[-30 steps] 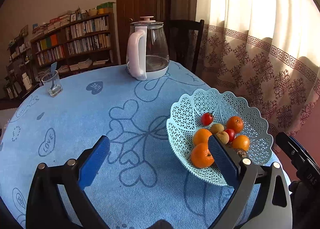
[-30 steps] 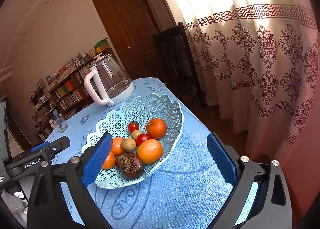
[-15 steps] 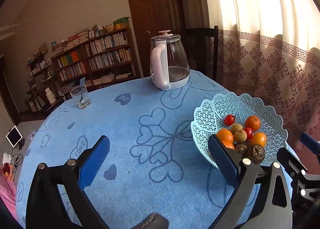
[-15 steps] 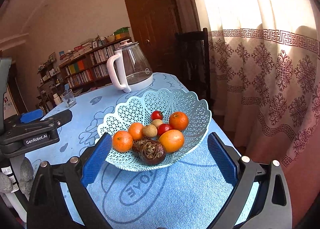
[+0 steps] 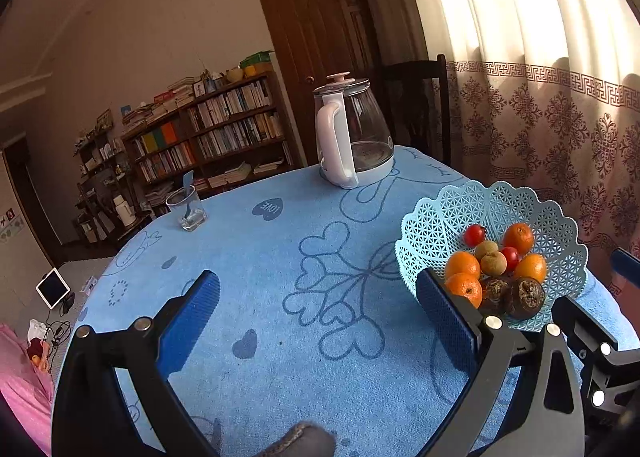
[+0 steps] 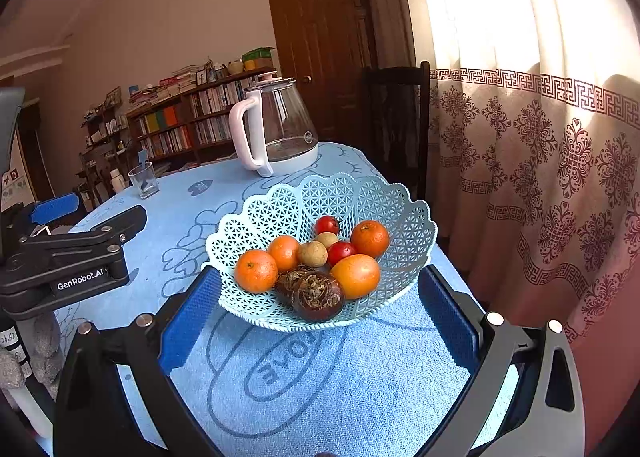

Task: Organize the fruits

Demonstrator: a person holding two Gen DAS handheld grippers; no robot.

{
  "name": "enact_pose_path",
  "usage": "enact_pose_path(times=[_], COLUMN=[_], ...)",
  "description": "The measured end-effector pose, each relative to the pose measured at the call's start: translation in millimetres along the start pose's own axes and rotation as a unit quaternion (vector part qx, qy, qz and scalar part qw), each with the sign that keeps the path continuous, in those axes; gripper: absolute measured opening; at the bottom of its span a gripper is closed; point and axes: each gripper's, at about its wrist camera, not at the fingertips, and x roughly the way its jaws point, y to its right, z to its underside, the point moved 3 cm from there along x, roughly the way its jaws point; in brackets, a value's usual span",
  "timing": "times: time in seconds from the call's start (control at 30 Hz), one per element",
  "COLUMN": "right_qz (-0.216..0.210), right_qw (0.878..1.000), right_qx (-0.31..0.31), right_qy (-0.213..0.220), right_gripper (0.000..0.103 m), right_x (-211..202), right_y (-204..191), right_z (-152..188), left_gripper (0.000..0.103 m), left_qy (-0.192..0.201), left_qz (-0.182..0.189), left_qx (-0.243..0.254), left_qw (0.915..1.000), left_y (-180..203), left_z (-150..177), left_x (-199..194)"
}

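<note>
A light blue lattice basket (image 6: 384,201) sits at the table's right edge and holds several oranges (image 6: 256,271), small red fruits (image 6: 327,225), tan round fruits (image 6: 313,254) and dark brown fruits (image 6: 318,296). It also shows at the right of the left wrist view (image 5: 432,225). My right gripper (image 6: 320,321) is open and empty, just in front of the basket. My left gripper (image 5: 320,317) is open and empty above the blue tablecloth, left of the basket.
A glass kettle with a white handle (image 5: 350,141) stands at the table's far side. A glass with a blue spoon (image 5: 186,209) stands at the far left. A dark chair (image 5: 416,109), a curtain (image 5: 552,105) and bookshelves (image 5: 200,137) lie beyond the table.
Both grippers have drawn back and risen from the basket. The left view now takes in more of the table and room. Both stay open.
</note>
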Motion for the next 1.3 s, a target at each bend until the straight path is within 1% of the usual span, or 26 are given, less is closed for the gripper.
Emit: enact_pose_path(times=[0.2,0.43,1.3], right_qz=[0.001,0.002,0.007], right_qw=[1.000,1.000,1.000], right_qx=[0.002,0.004,0.005], right_qy=[-0.001,-0.002,-0.008], right_gripper=[0.100,0.100,0.100], right_x=[0.4,0.3,3.0], right_y=[0.6,1.3,4.2], right_z=[0.2,0.3,-0.8], left_gripper=[0.098,0.098,0.098], left_qy=[-0.002,0.000,-0.009], left_qz=[-0.001,-0.009,-0.007], left_qx=[0.003,0.018,0.046], left_qw=[1.0000,0.9998,0.9989], left_y=[2.3,7.5,21.9], left_z=[0.6,4.2,10.8], left_x=[0.9,0.8,9.5])
